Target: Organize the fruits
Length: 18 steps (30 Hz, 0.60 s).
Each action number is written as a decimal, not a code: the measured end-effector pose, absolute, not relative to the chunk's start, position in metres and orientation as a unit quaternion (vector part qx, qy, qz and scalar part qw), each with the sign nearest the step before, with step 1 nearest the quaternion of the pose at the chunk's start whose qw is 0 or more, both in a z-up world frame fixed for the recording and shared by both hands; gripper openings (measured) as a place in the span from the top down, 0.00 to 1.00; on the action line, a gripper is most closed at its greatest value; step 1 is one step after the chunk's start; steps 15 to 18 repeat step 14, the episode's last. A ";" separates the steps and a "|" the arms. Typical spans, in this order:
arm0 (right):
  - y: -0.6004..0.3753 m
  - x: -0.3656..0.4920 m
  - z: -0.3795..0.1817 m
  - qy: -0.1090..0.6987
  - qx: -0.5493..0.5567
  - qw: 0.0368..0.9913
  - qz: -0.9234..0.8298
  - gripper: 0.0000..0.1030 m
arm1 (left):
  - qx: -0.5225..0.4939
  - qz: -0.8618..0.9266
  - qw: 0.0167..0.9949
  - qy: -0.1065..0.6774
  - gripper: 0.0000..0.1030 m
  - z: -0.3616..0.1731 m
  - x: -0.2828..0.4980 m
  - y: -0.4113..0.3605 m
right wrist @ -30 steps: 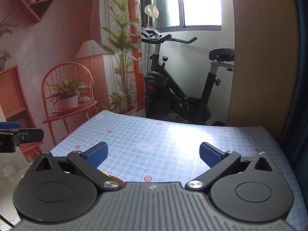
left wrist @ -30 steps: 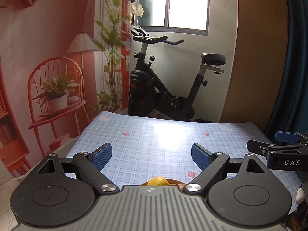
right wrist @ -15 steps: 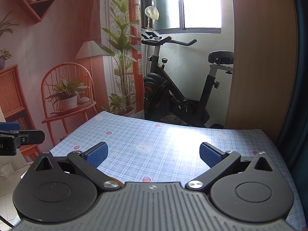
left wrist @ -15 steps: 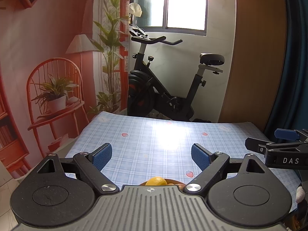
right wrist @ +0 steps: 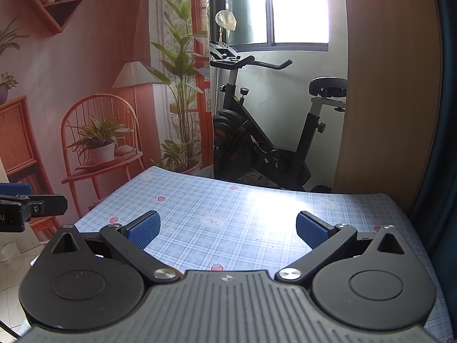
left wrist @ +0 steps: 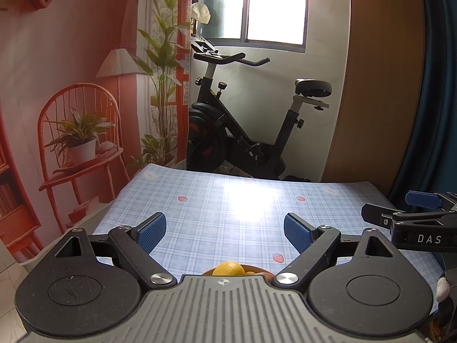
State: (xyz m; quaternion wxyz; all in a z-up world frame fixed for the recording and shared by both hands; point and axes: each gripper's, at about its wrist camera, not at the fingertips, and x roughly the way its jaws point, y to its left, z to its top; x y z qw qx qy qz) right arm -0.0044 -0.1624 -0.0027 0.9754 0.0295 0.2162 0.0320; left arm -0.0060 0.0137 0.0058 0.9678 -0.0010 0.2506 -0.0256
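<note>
In the left wrist view my left gripper (left wrist: 225, 230) is open and empty above the table (left wrist: 228, 200), which has a blue checked cloth. Just below it the top of a yellow-orange fruit (left wrist: 228, 268) shows in an orange bowl (left wrist: 258, 271), mostly hidden behind the gripper body. The right gripper's (left wrist: 400, 211) side shows at the right edge of this view. In the right wrist view my right gripper (right wrist: 228, 228) is open and empty over the cloth (right wrist: 228, 208). The left gripper's fingertip (right wrist: 42, 204) shows at the left edge.
An exercise bike (left wrist: 242, 131) stands beyond the table's far edge under a window. A printed backdrop with a chair and plants (left wrist: 80, 137) lines the left side. A wooden panel (left wrist: 380, 85) and dark curtain (left wrist: 434, 85) stand at the right.
Both grippers have tilted or risen slightly; the scene sits a little lower in each view. Both stay open and empty.
</note>
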 end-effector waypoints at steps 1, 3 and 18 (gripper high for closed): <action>-0.162 -0.004 -0.003 0.216 0.030 0.975 0.032 0.00 | -0.001 -0.026 0.968 0.250 0.11 0.006 -0.006 0.014; -0.162 -0.005 -0.003 0.217 0.030 0.975 0.032 0.00 | -0.001 -0.027 0.968 0.251 0.11 0.005 -0.006 0.014; -0.162 -0.006 -0.002 0.217 0.032 0.975 0.031 0.00 | -0.007 -0.024 0.967 0.254 0.11 0.006 -0.006 0.015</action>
